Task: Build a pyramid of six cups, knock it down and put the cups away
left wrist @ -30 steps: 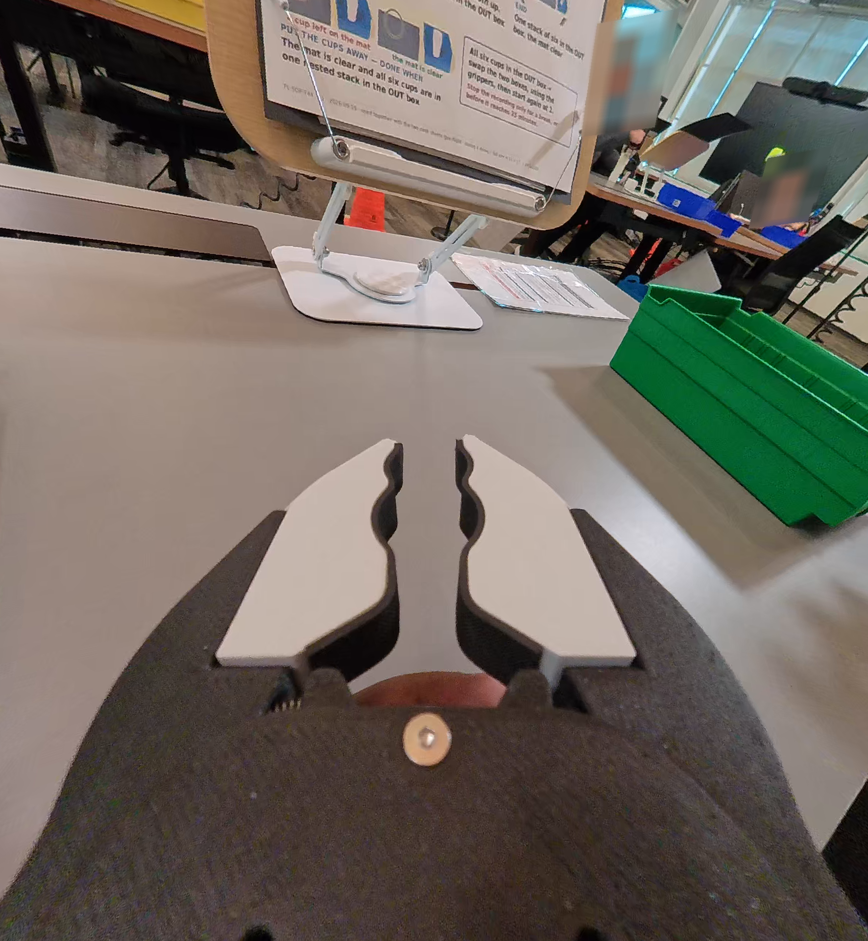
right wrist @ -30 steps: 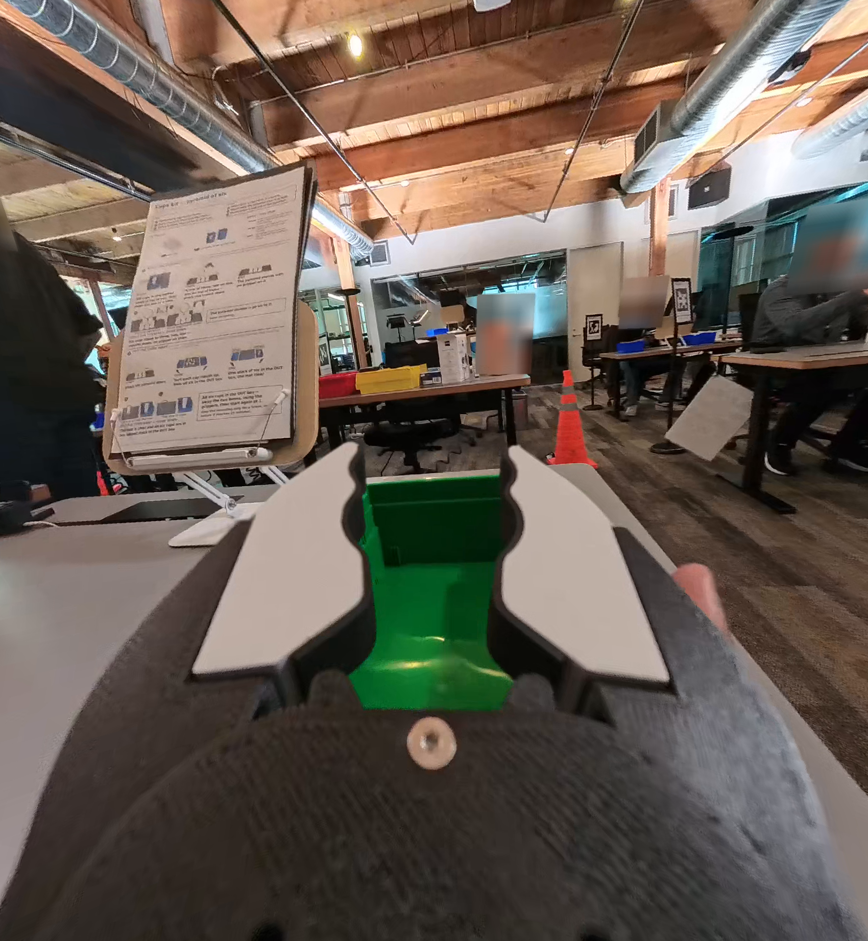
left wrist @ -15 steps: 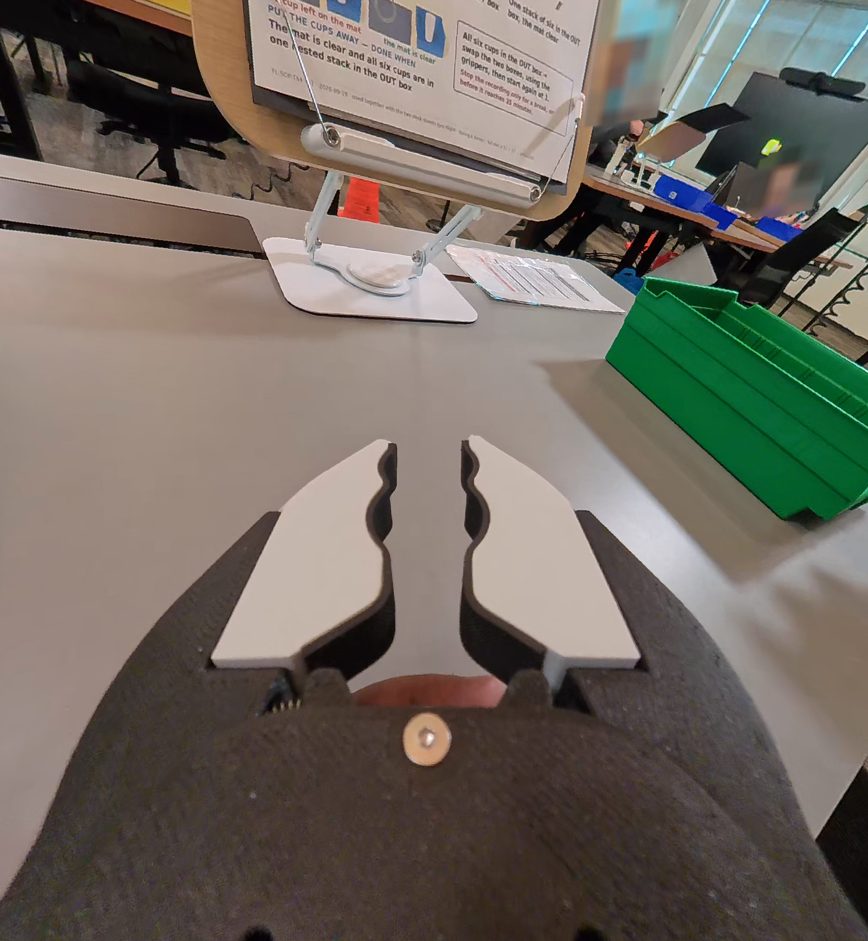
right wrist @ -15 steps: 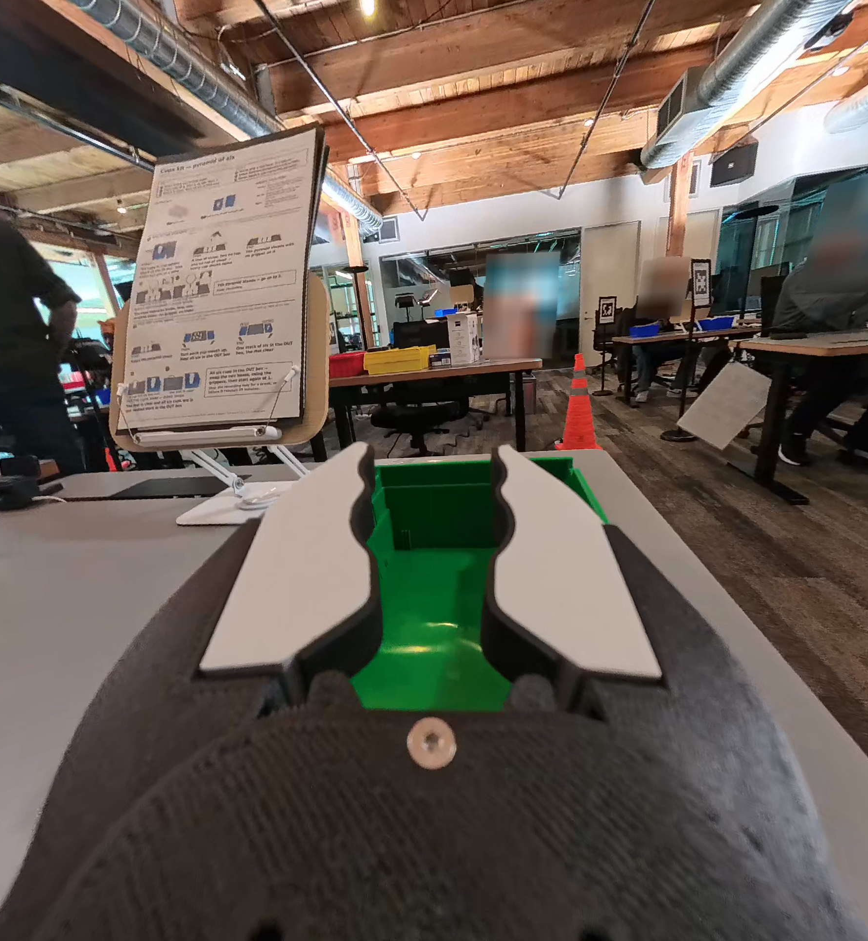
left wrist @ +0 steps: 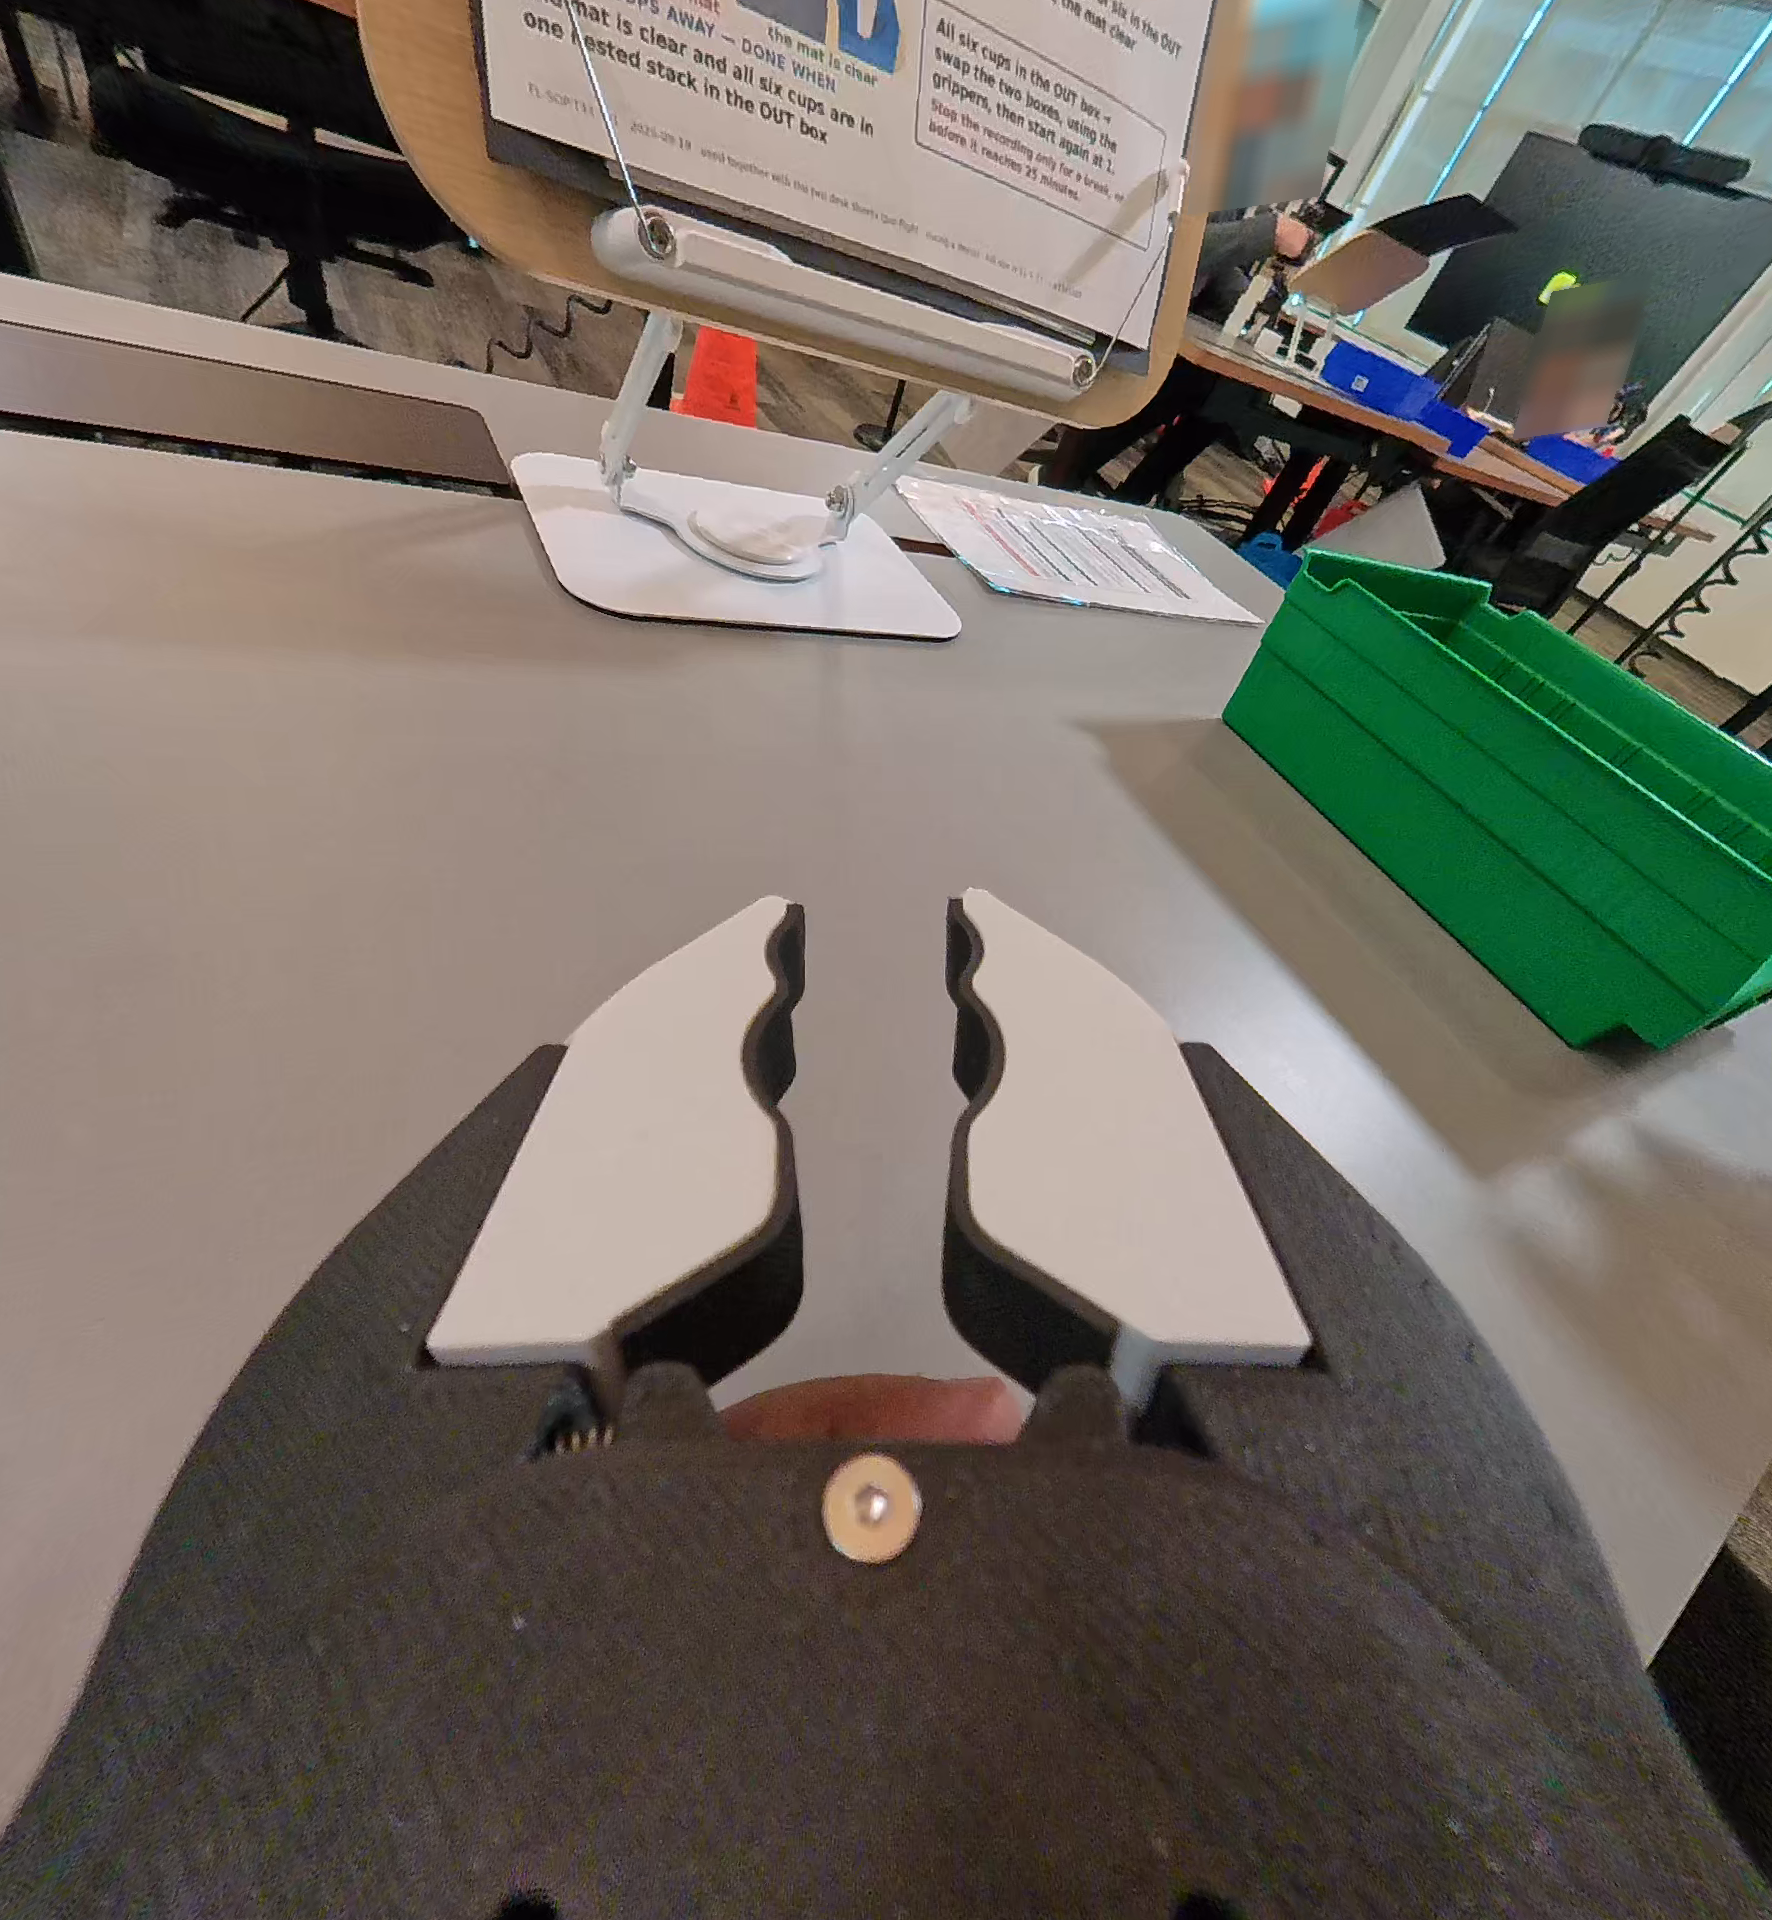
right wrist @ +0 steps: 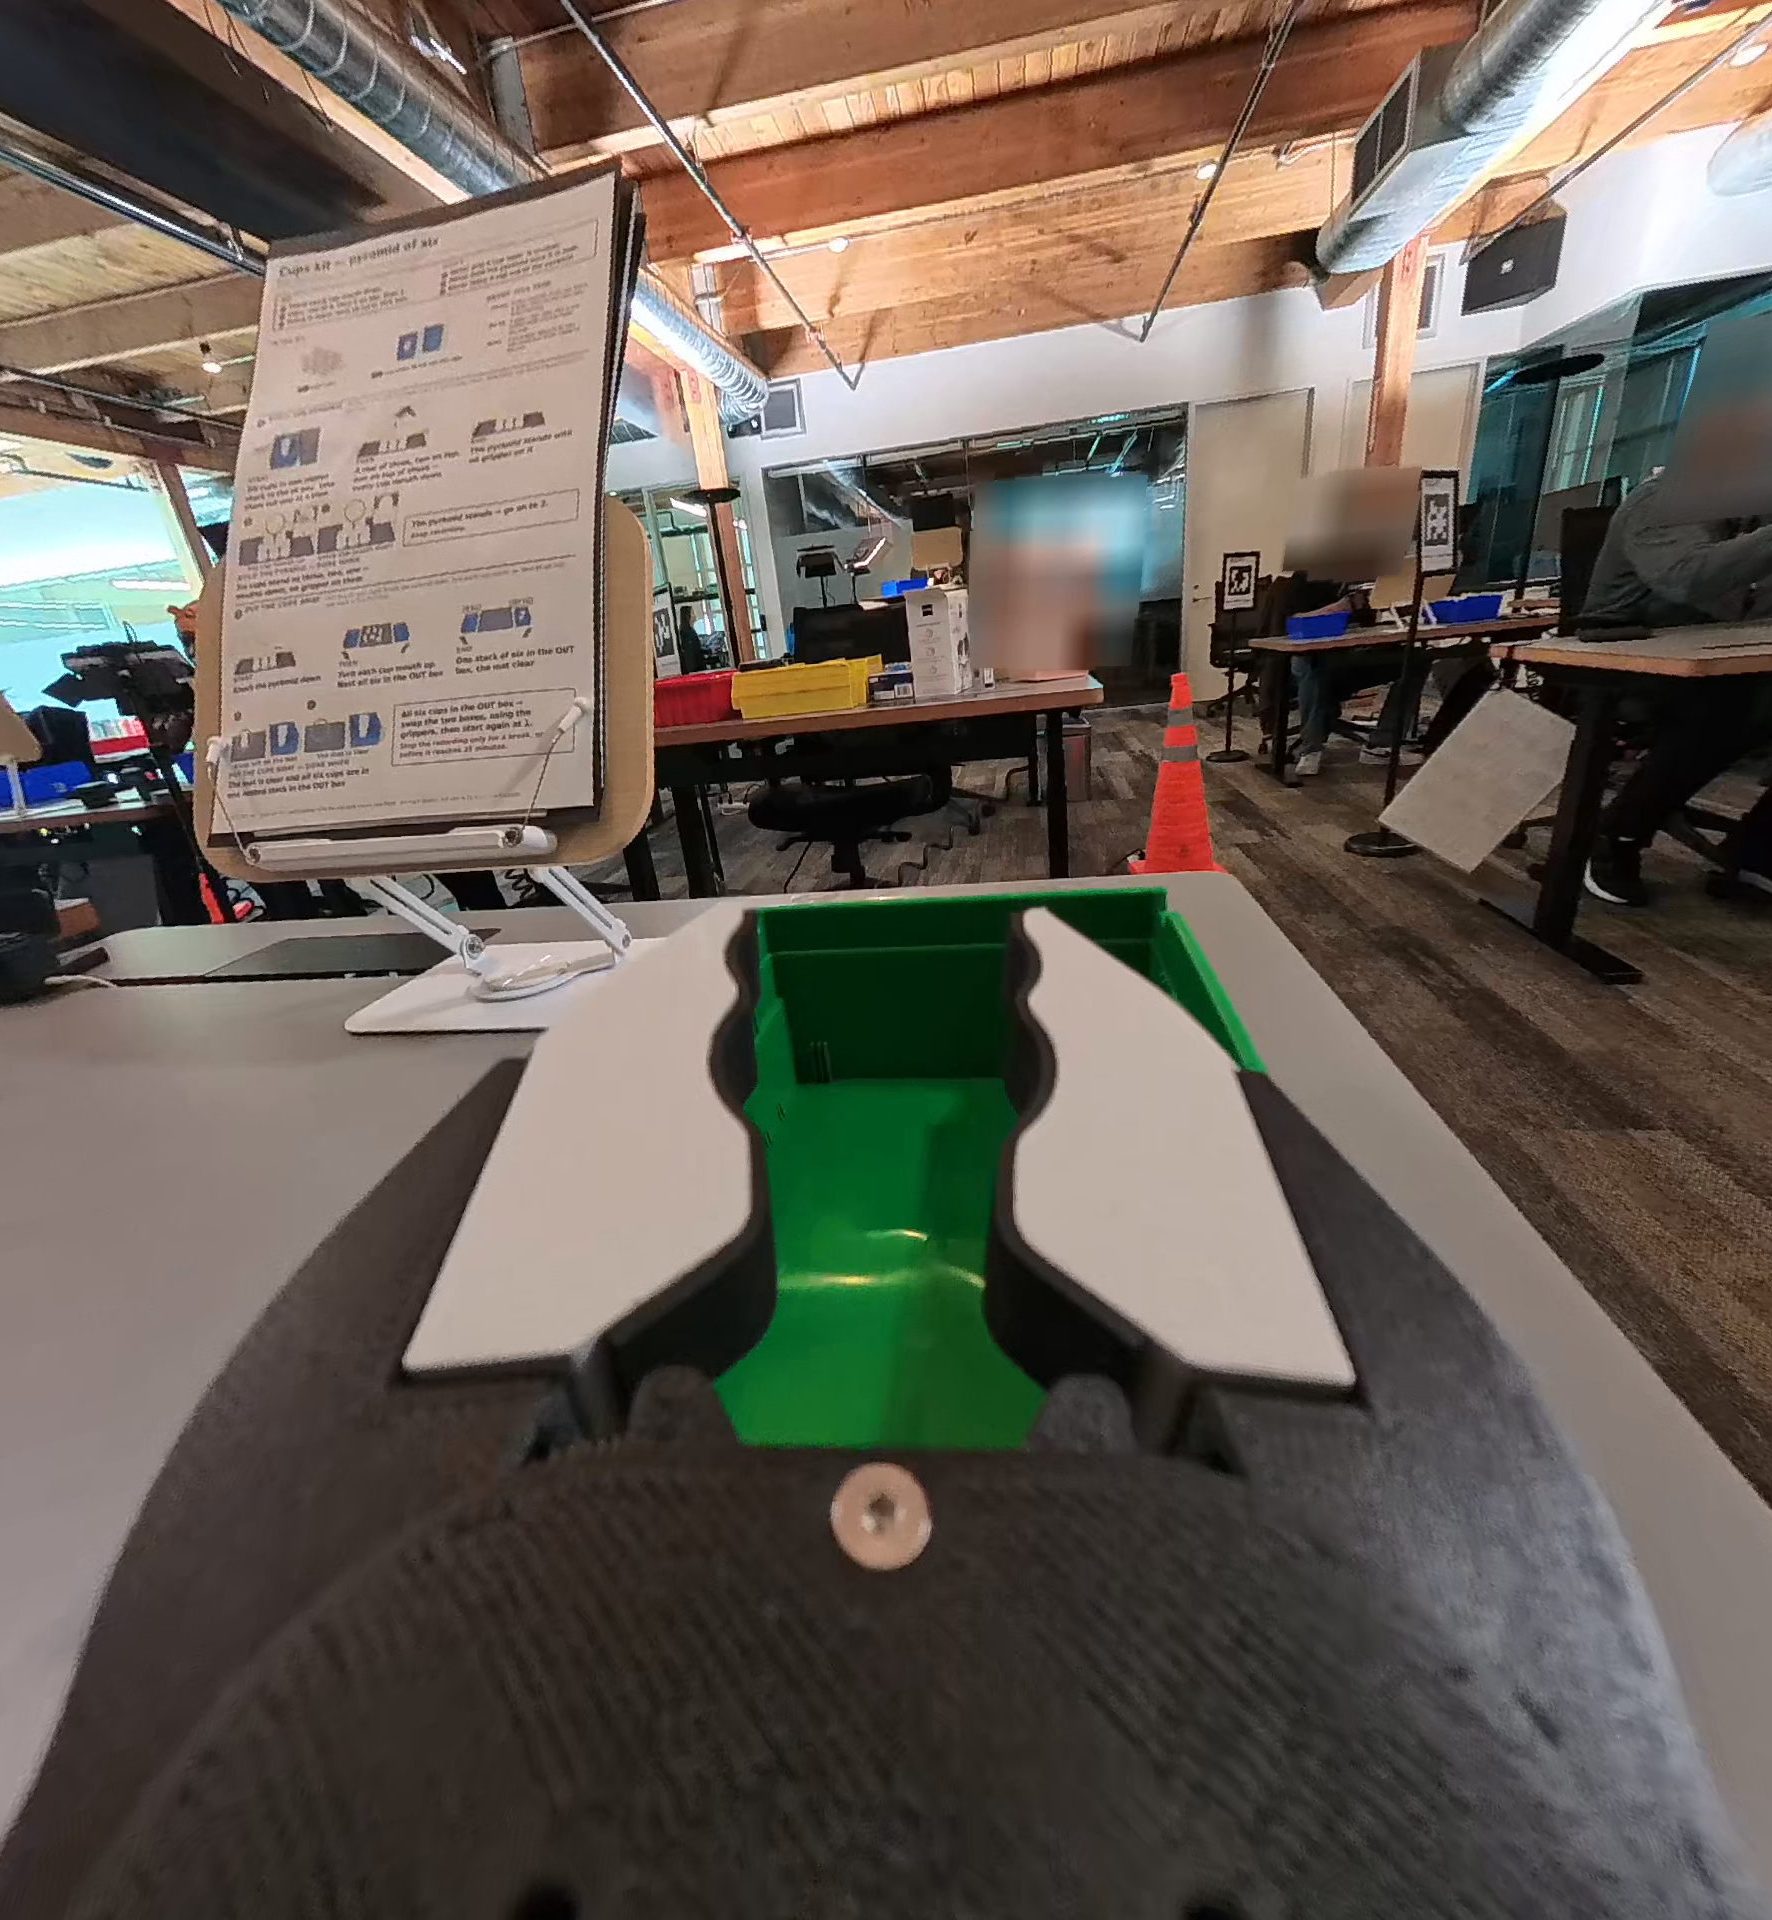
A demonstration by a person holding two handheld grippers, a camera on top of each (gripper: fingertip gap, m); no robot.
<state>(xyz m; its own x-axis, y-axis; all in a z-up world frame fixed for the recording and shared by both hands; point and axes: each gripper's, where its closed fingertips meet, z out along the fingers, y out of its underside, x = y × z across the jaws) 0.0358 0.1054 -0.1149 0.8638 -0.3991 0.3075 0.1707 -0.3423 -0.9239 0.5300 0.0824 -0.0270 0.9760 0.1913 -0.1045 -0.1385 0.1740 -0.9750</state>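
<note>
A: The left gripper (left wrist: 874, 904) hangs over bare grey table (left wrist: 342, 831), matte and smooth. Its fingers (left wrist: 643, 1132) are flat pale plates with wavy black inner edges, set in a coarse dark printed body, and there is a gap between them with nothing in it.

B: And the right gripper (right wrist: 880, 925)?

A: Same build, jaws spread wider, empty too. It sits just above the green bin (right wrist: 871, 1226), glossy ribbed plastic, a long rectangular trough; the bin's floor shows between the fingers.

B: Where is that bin in the left wrist view?

A: Off to the right, well apart from the left gripper: green bin (left wrist: 1516, 831), stepped side walls, resting on the table. Ahead stands a document stand (left wrist: 747, 540) on a white rounded base, with a wooden back board and a printed sheet (left wrist: 861, 94). A plastic-sleeved paper (left wrist: 1069, 540) lies flat beside the base.

B: Any change from a second ago?

A: The left gripper has opened a little and edged toward the stand. The right one has dipped, so more of the bin's inside shows.
</note>
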